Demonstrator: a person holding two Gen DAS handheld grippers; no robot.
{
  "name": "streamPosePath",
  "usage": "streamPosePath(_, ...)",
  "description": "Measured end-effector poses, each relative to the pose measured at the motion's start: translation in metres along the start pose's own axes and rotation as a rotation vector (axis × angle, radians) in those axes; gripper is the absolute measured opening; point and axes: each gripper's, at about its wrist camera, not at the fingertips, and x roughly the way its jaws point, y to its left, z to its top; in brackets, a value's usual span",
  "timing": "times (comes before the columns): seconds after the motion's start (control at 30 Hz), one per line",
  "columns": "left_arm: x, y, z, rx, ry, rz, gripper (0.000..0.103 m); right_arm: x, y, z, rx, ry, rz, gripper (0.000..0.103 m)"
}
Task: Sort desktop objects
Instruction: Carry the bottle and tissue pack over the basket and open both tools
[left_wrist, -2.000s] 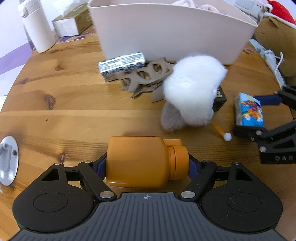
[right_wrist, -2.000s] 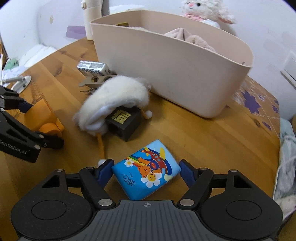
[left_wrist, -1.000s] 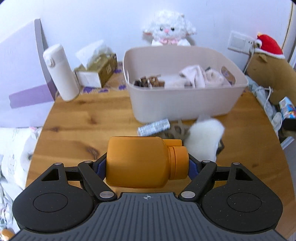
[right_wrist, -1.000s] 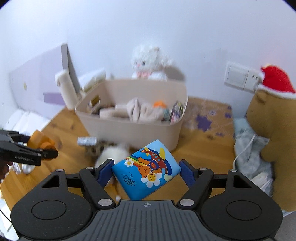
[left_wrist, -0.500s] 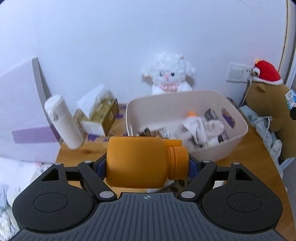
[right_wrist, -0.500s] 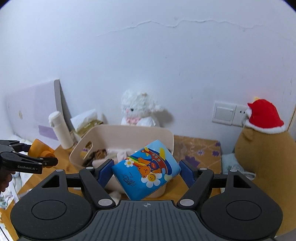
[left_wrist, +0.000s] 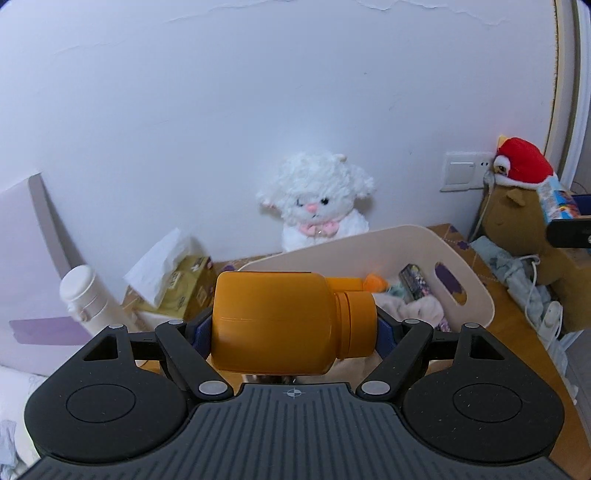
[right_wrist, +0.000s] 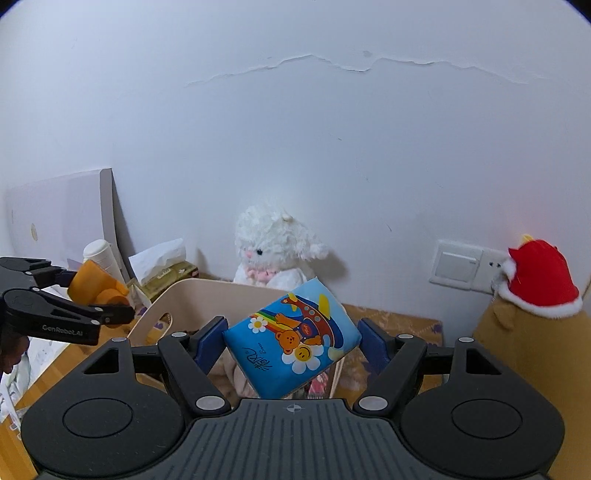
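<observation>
My left gripper (left_wrist: 291, 325) is shut on an orange bottle (left_wrist: 284, 321) lying sideways between its fingers, held high in front of the beige bin (left_wrist: 454, 258). It also shows at the left of the right wrist view (right_wrist: 96, 291). My right gripper (right_wrist: 291, 339) is shut on a blue tissue pack (right_wrist: 291, 339) with a cartoon bear, held above the beige bin (right_wrist: 184, 291). The pack shows at the right edge of the left wrist view (left_wrist: 557, 199). The bin holds cloth and several small items.
A white plush lamb (left_wrist: 314, 199) sits behind the bin against the wall. A white flask (left_wrist: 88, 295) and a tissue box (left_wrist: 173, 280) stand to the left. A brown plush with a red hat (right_wrist: 539, 295) and cables (left_wrist: 528, 280) are on the right.
Both grippers have risen from the table with their objects. The views have tilted up, so the wall fills them and the bin sits low.
</observation>
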Motion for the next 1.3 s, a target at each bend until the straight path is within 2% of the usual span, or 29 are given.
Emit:
streamPosePath(0.27, 0.030, -0.004, 0.016, 0.038, -0.002, 0.003, 0.081, 0.032, 0.002, 0.015, 0.009, -0.016, -0.019, 0.075)
streamPosePath(0.47, 0.050, -0.002, 0.018, 0.060, -0.007, 0.011, 0.081, 0.064, 0.004, 0.018, 0.011, 0.024, -0.026, 0.075)
streamPosePath(0.77, 0.082, -0.008, 0.016, 0.084, 0.027, 0.014, 0.081, 0.106, 0.014, 0.015, 0.003, 0.107, -0.030, 0.075)
streamPosePath(1.1, 0.117, -0.017, 0.004, 0.120, 0.113, -0.013, 0.081, 0.148, 0.018, 0.005, -0.015, 0.216, -0.054, 0.075)
streamPosePath(1.3, 0.133, -0.019, -0.007, 0.138, 0.172, -0.042, 0.081, 0.171, 0.014, -0.008, 0.039, 0.268, -0.074, 0.075)
